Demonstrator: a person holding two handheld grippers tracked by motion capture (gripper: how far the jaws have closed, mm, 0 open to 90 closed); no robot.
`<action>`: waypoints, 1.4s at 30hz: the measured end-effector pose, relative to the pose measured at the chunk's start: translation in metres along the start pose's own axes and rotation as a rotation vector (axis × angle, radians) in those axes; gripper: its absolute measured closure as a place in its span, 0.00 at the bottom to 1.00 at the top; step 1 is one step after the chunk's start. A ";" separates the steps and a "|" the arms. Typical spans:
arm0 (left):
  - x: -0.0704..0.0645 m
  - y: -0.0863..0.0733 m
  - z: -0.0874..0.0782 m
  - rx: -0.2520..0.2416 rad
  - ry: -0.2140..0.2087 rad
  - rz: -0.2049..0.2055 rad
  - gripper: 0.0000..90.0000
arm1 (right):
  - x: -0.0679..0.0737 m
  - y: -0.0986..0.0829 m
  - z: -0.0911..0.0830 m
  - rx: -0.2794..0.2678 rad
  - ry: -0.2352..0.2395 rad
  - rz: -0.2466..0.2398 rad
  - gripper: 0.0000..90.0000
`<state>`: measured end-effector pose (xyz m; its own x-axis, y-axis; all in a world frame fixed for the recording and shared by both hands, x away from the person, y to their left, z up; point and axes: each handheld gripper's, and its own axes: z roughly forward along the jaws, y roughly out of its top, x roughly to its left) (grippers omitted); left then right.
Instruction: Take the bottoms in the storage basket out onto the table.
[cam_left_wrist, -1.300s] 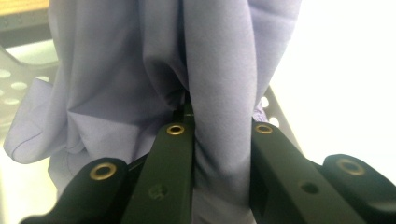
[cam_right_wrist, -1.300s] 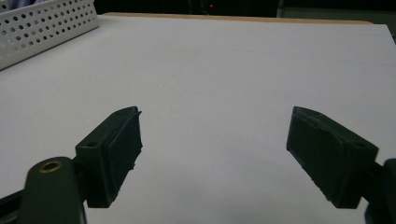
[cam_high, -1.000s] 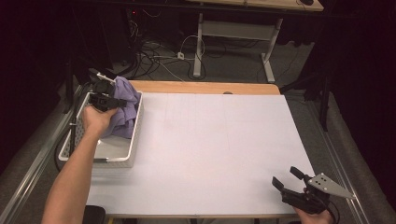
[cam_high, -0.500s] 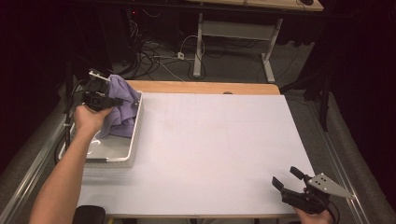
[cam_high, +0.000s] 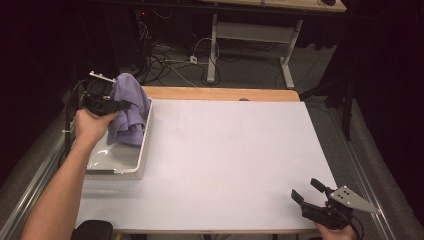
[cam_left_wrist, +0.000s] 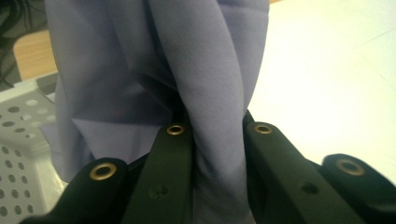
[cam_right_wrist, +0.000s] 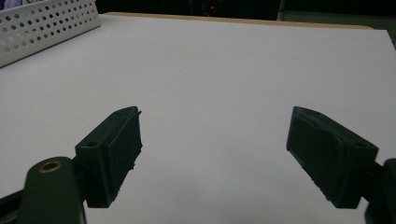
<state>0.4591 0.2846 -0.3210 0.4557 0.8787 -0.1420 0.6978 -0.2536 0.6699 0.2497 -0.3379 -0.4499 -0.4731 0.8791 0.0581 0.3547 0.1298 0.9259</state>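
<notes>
At the far left of the counter (cam_high: 225, 160) sits a white perforated basket (cam_high: 142, 150), its long side running away from the person. Above it the left tool (cam_high: 127, 105) is clenched on a fold of lilac cloth (cam_high: 127, 112), which hangs from the jaws down into the basket; in the left gripper view the cloth (cam_left_wrist: 210, 79) is pinched tight between the two black jaws and drapes over the basket's holed wall (cam_left_wrist: 18, 140). The counter's top is a plain white sheet with faint ruled lines, and a strip of bare wood (cam_high: 215, 93) shows along its far edge. Beyond it the room is dark, with tangled cables (cam_high: 170, 60) on a grey floor and a pale-legged desk (cam_high: 250, 35) behind. At the near right corner the right tool (cam_high: 306, 192) hovers low over the white surface, jaws spread wide and holding nothing.
</notes>
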 end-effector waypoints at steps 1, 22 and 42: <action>0.000 0.000 -0.002 -0.003 0.002 0.002 0.92 | 0.000 0.000 0.000 0.000 0.000 0.001 0.21; -0.023 0.018 -0.048 -0.069 -0.037 0.082 0.92 | 0.000 0.000 0.000 0.001 0.003 -0.004 0.21; -0.060 0.037 -0.069 -0.135 -0.161 0.163 0.92 | 0.000 0.000 0.000 0.001 0.002 -0.004 0.21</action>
<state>0.4191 0.2505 -0.2372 0.6458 0.7522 -0.1310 0.5326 -0.3209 0.7831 0.2497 -0.3378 -0.4499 -0.4764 0.8775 0.0549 0.3532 0.1339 0.9259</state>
